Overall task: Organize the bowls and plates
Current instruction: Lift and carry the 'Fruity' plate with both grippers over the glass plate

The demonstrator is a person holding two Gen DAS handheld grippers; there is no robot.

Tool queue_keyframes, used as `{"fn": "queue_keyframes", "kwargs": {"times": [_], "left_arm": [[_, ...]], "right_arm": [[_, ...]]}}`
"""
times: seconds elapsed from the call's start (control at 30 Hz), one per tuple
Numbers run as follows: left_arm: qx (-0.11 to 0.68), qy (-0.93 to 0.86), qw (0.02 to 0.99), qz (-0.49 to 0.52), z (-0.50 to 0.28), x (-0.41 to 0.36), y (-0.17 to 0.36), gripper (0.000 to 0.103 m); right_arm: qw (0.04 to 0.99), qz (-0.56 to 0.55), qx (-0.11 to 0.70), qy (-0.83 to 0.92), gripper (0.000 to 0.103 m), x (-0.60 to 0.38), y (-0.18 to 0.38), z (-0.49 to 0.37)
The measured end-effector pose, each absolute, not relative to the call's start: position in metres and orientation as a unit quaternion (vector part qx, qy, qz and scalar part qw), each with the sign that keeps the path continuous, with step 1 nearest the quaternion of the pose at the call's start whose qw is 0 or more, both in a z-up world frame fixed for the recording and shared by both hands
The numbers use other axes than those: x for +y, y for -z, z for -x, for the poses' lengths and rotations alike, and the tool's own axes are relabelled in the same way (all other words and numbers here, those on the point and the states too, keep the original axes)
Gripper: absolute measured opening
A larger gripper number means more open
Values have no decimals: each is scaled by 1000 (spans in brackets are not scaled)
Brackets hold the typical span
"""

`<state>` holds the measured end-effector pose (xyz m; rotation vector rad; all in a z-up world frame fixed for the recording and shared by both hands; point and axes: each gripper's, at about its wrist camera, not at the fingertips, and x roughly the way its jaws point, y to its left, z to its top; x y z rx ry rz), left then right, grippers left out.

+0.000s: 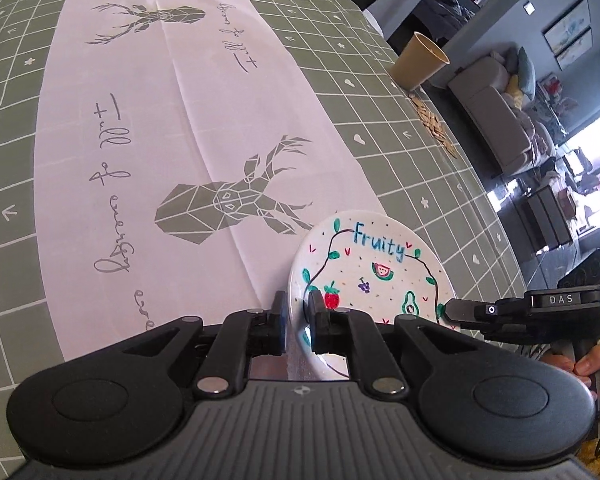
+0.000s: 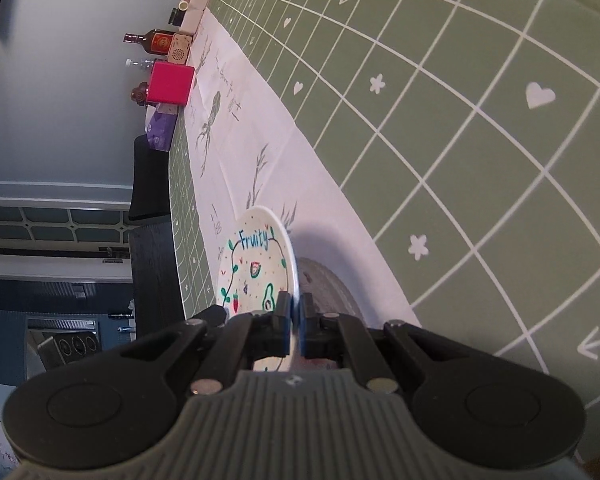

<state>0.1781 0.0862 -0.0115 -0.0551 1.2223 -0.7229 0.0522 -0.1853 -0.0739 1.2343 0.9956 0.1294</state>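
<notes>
A home, an open living and dining room; a table (image 1: 340, 92) under a green grid cloth with a white deer-print runner (image 1: 188, 128); beyond its edge a pale sofa (image 1: 496, 120) with cushions, framed pictures (image 1: 572, 36) on the wall; bottles (image 2: 152, 40) and boxes at the table's far edge.

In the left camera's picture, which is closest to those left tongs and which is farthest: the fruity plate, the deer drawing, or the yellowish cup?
1. Fruity plate: its rim sits between the left tongs, just right of centre.
2. Deer drawing: printed on the white runner, ahead and slightly left.
3. Yellowish cup: far ahead on the right, near the table's edge.
</notes>
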Motion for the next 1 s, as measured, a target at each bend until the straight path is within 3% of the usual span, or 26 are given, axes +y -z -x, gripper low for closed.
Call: {"fn": "queue_keyframes", "kwargs": {"times": [0.23,0.53,0.73,0.83,0.9,1.0], "left_arm": [[565,350,747,-24,-170,78,18,11],[544,346,756,-117,-156,57,12,14],[513,341,766,-185,-143,43,7,15],[507,342,765,-200,-141,40,7,16],[505,344,765,-204,-141,39,8,16],[508,352,760,-202,-141,39,10,19]], "right_arm": [[693,-545,465,-79,1,-179,78,-35],[737,-441,504,-89,4,-158,66,-40],[785,-338,512,-88,13,-131,45,-44],[798,-304,515,-80,23,-120,36,-42],[797,-300,519,-77,37,-118,31,-42],[796,-302,518,-76,41,-118,24,-42]]}}
